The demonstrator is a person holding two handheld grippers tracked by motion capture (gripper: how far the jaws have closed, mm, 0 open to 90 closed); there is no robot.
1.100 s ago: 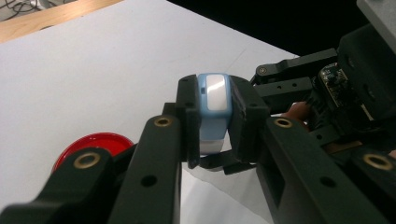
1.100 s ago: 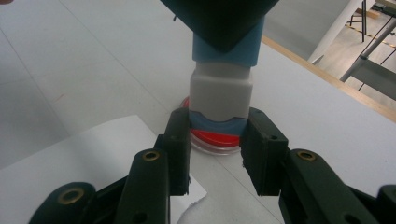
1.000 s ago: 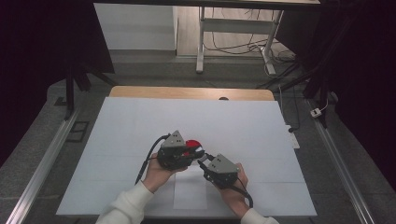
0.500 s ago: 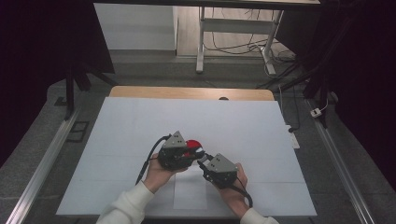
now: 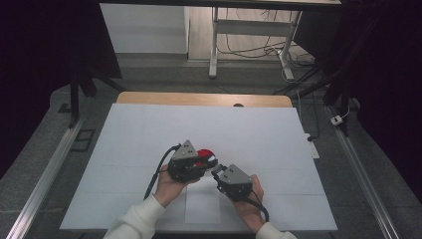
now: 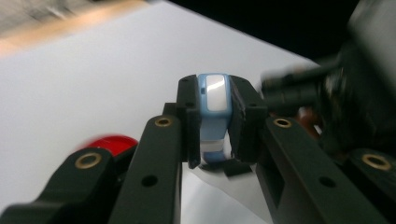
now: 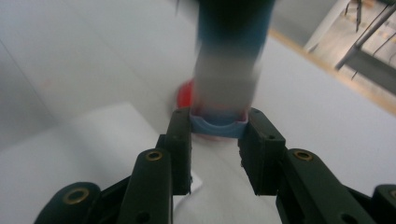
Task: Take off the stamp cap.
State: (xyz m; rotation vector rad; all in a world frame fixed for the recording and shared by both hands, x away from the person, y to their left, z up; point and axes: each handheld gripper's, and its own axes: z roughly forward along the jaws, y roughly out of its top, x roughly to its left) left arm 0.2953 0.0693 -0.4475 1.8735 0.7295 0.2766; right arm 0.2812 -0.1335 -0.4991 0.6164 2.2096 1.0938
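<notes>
A small blue object with a white face (image 6: 213, 100) is held between both grippers over the middle of the white table (image 5: 149, 129). My left gripper (image 6: 213, 140) is shut on its sides. In the right gripper view, my right gripper (image 7: 218, 140) is shut on its light-blue end (image 7: 218, 127), and its jaws have just been closing a little tighter on it. The rest of the object rises blurred above the jaws. A red round thing (image 5: 204, 154) lies on the table just behind the meeting jaws. In the high view the left gripper (image 5: 208, 163) and right gripper (image 5: 217, 172) point at each other.
The white table has a wooden strip (image 5: 199, 99) along its far edge. A metal rail (image 5: 45, 174) runs along the left side and another along the right (image 5: 363, 174). A stand's legs and cables (image 5: 249, 50) sit on the floor beyond the table.
</notes>
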